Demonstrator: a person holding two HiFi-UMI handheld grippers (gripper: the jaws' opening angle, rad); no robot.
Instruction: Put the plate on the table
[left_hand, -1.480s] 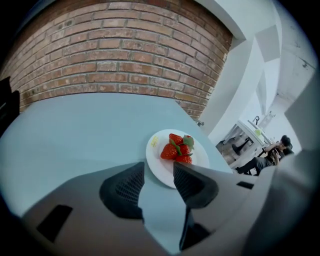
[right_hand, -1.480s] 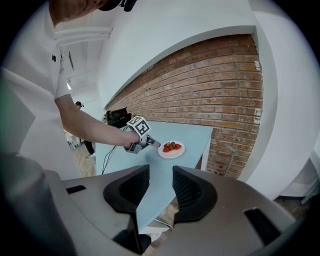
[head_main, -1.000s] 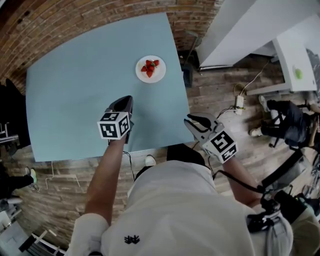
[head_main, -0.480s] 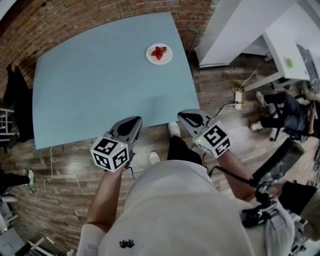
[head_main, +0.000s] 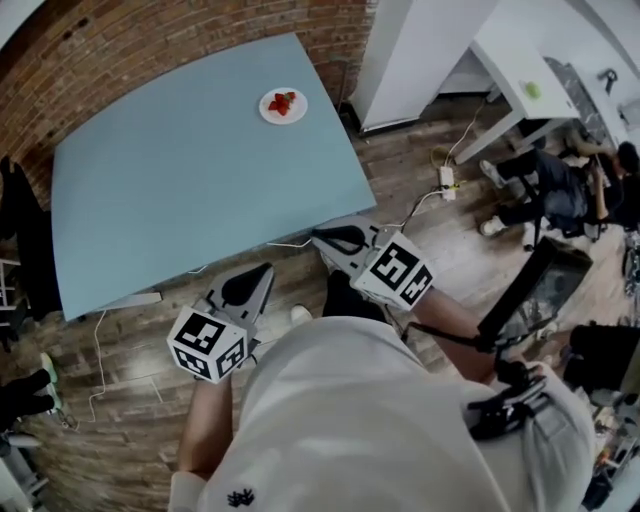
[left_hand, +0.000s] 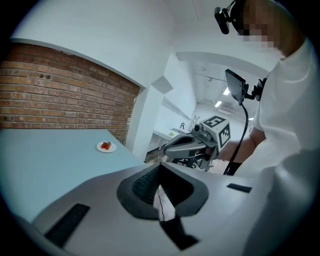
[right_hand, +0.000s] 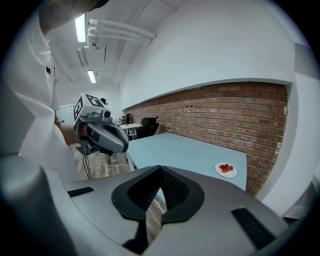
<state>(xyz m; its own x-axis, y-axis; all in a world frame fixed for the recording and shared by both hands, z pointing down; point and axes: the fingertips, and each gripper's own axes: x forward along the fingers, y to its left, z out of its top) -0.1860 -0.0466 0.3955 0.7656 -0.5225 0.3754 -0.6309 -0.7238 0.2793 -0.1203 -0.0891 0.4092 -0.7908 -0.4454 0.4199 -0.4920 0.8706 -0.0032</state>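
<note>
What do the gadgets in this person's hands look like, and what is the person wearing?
Each hand carries grey tongs, the left tongs and right tongs, tapering to a point, with black ribbed pads inside. A white cube with black square markers rides on each. A black cable trails from the right one. The person wears a white shirt.

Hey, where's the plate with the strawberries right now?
In the head view, the plate sits on the blue table near its far right corner, close to the brick wall.
</note>
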